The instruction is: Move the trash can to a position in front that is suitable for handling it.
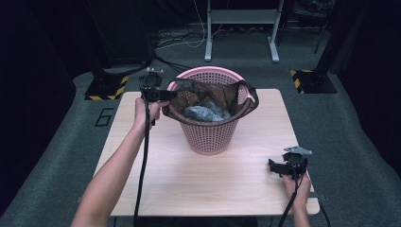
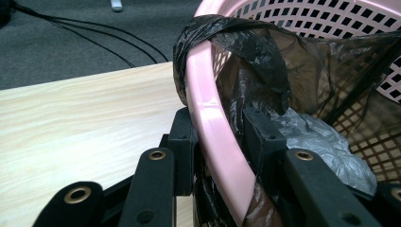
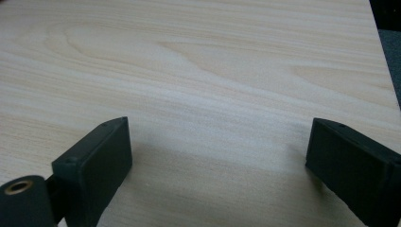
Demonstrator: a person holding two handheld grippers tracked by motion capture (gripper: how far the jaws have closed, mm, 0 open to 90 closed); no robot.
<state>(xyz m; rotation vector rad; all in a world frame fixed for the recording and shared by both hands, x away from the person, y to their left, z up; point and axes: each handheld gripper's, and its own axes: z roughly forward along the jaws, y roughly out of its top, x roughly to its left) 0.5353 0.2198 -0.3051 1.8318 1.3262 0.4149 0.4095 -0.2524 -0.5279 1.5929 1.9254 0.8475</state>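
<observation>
at the far middle of the desk [image 1: 156, 170] stands the pink basket [image 1: 211, 137], upright, with a black bag [image 1: 236, 97] draped inside it and folded over parts of its rim. my left tongs [image 1: 166, 94] sit at the basket's left rim, pointing across toward it, my left hand [image 1: 144, 111] wrapped around the grip just outside the basket. in the left gripper view the pink rim [image 2: 213, 137] runs straight between my two jaws: one jaw is on the outer side of the rim, over the desk, and the other is on the inner side, against the black bag film. the jaws stand narrowed around the rim and bag edge, pressing on them. above the jaws the bag [image 2: 227, 33] is bunched in a thick fold over the rim. down inside the basket lies a crumpled grey plastic wad [image 1: 205, 112], below and beyond my inner jaw.

my right tongs [image 1: 276, 165] rest near the desk's right front corner, well apart from the basket, held by my right hand [image 1: 298, 187]. their jaws stand wide, with only bare wood between them.
</observation>
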